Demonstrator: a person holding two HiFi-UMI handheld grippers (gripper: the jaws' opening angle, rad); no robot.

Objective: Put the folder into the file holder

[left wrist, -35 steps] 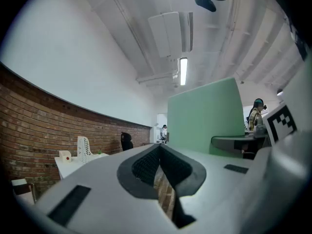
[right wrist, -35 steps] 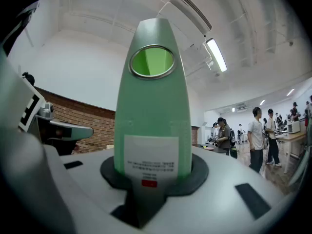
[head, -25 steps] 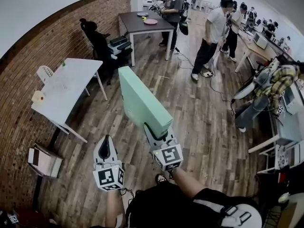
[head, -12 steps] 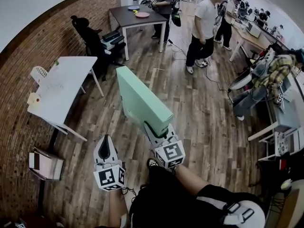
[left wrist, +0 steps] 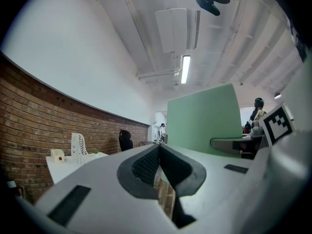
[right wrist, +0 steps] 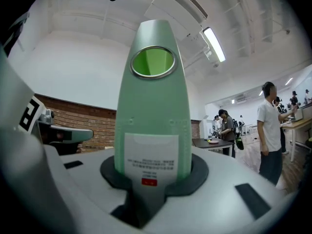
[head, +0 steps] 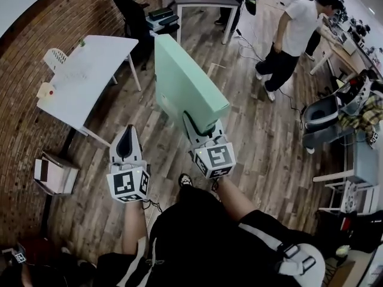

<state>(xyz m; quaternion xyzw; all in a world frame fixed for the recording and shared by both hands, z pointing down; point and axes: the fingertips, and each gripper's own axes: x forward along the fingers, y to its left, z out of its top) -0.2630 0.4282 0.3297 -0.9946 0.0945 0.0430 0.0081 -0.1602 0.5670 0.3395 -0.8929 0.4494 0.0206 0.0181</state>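
- Head view: the right gripper (head: pixel 198 128) pinches the lower end of a thick, smooth, mint-green folder (head: pixel 187 79), a rigid slab that rises up and away beyond its fingers. The left gripper (head: pixel 126 140) is off to the left, apart from the folder and carrying nothing.
- Beyond the left fingers and further left is a white table (head: pixel 90 70). A white perforated file holder (head: pixel 55 57) stands at its far corner, well apart from the folder. The floor (head: pixel 251 136) is wood plank and a brick wall (head: pixel 18 136) runs along the left. A person (head: pixel 296 28) in a white shirt stands far to the right of the right fingers.
- Left gripper view: the dark, grid-textured pads (left wrist: pixel 144 165) are pressed together with nothing between them. The folder's flat green face fills the space to the right of the fingers, and the file holder stands far to the left, against the brick.
- Right gripper view: the fingers are clamped on either side of the folder's rounded spine. A white label (right wrist: pixel 151 157) sits just above them, and a metal-rimmed round hole (right wrist: pixel 153 61) is higher up.
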